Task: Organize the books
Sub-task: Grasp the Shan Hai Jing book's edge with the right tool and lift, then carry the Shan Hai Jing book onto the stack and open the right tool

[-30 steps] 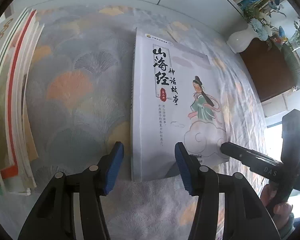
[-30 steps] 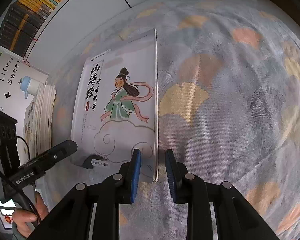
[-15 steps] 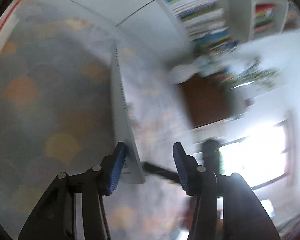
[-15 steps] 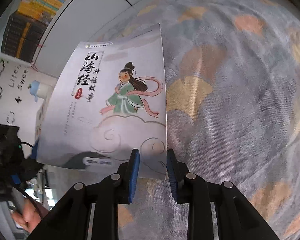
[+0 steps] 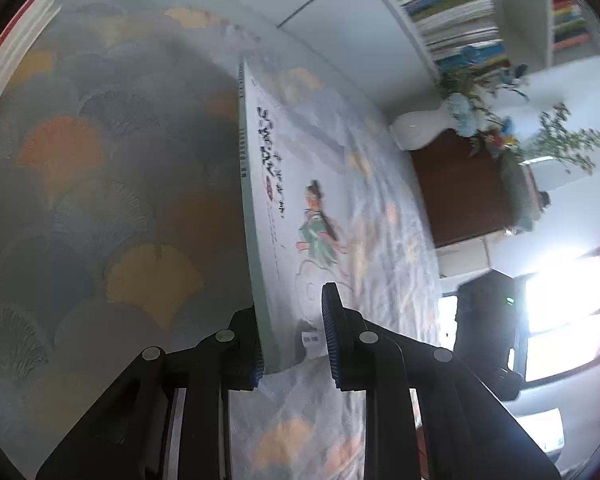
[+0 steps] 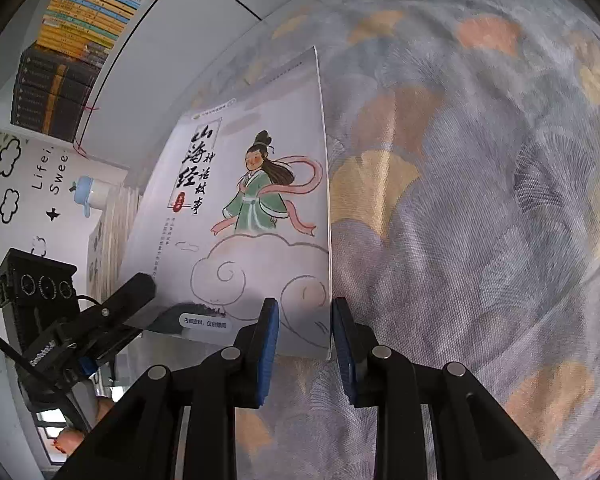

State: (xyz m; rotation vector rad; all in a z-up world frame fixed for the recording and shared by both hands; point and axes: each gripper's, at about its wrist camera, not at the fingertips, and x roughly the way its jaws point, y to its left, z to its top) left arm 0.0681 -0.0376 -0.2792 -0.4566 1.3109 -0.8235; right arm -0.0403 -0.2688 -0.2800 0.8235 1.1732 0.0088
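Books are the matter here, and the one in play is a pale grey paperback with black Chinese title characters and a drawn figure in a green robe on a cloud [image 6: 256, 216]. A second ago it lay flat on the fan-patterned cloth in grey, orange and yellow [image 6: 480, 200]; now it stands tilted, its spine side lifted off the cloth, so the left wrist view looks along the spine edge and obliquely across the cover [image 5: 296, 208].

The left gripper [image 5: 292, 336] has its blue-padded tongs at a middling spread around the book's near spine corner. The left pad is against the spine; the right pad [image 5: 330, 332] stands clear of the cover, so this is a bracket, not a clamp. A second ago that corner merely lay between the tongs on the cloth.

The right gripper [image 6: 305, 340] has its tongs narrow about the near corner of the page edge — one pad [image 6: 270, 336] over the cover, the other behind the edge. Whether they actually pinch the book I cannot tell. Their gap looks much as it did before.

A row of upright books with pale page edges [image 6: 114, 236] shows just past the lifted book in the right wrist view. A white vase of blue flowers [image 5: 432, 128] on a dark wooden cabinet [image 5: 464, 188] stands beyond the cloth, newly central in the left view.
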